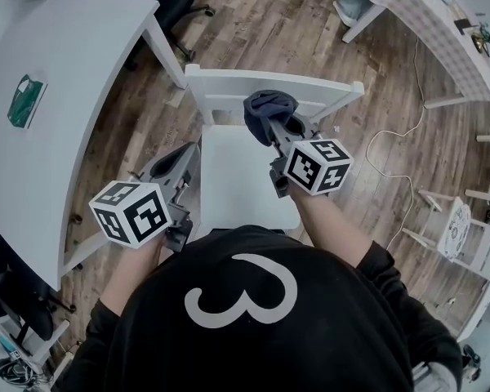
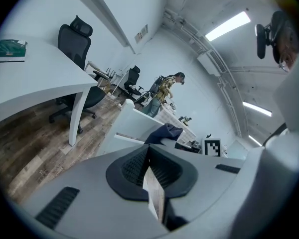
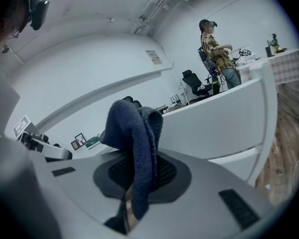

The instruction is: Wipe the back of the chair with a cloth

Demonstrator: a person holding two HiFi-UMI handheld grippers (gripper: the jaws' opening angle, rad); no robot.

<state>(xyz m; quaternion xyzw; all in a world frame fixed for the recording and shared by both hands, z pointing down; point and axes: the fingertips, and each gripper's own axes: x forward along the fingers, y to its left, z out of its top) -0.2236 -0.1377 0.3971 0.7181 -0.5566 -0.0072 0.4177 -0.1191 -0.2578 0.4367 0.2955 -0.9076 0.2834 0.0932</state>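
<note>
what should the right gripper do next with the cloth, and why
Probably push the right gripper forward to press the blue cloth against the white chair's backrest: the cloth is clamped in its fingers and sits right at the backrest.

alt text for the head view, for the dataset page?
Seen from above, the right gripper holds a dark blue cloth at the top of the back of a white chair. The left gripper is by the seat's left edge, holding nothing. A white table stands at the left on a wooden floor.
</note>
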